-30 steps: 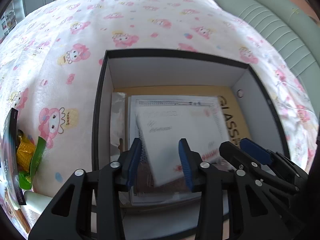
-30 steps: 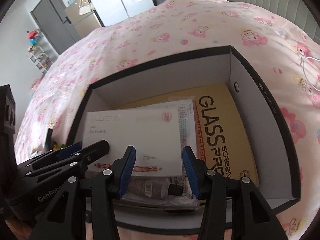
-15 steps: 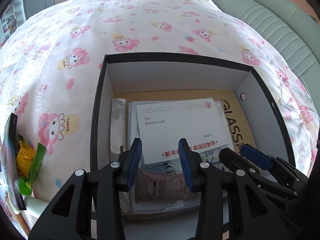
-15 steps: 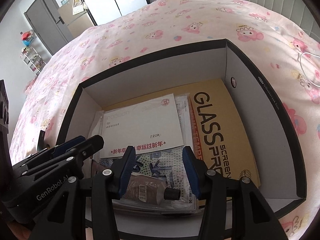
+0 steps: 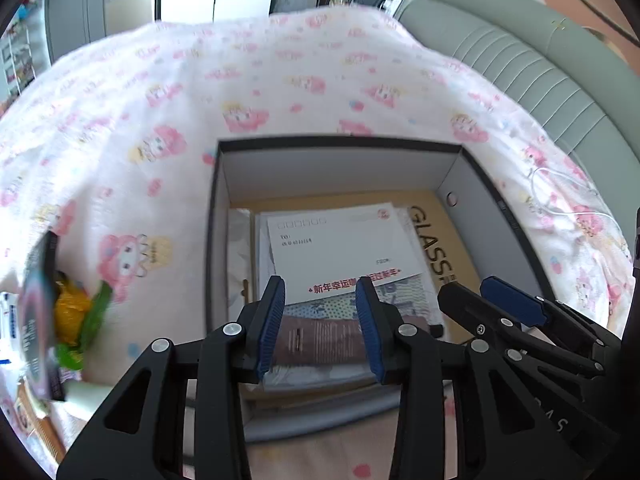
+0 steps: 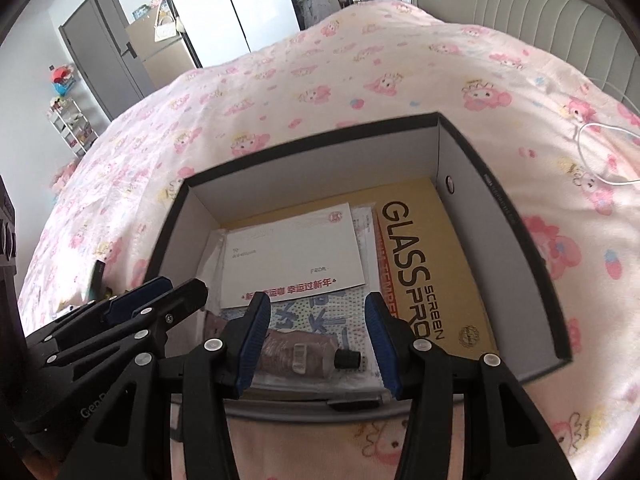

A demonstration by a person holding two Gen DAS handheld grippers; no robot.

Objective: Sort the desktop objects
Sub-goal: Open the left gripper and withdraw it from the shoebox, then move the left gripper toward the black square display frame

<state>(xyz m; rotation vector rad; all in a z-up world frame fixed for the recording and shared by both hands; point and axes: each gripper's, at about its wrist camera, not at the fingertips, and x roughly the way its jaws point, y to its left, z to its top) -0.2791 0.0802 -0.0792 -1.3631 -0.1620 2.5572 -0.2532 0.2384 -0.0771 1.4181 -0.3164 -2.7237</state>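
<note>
Both grippers hover side by side over the near edge of the black cardboard box with white inner walls (image 6: 496, 236), which sits on a pink cartoon-print bedspread (image 6: 320, 92). The left gripper (image 5: 320, 322) has its jaws spread with nothing between them, and so does the right gripper (image 6: 316, 340). Inside the box, a white envelope with red lettering (image 6: 294, 256) lies flat on top of the pile, a yellow "GLASS" screen protector pack (image 6: 432, 264) at its 3 o'clock, a brownish tube with a black cap (image 6: 300, 354) at its 6 o'clock.
</note>
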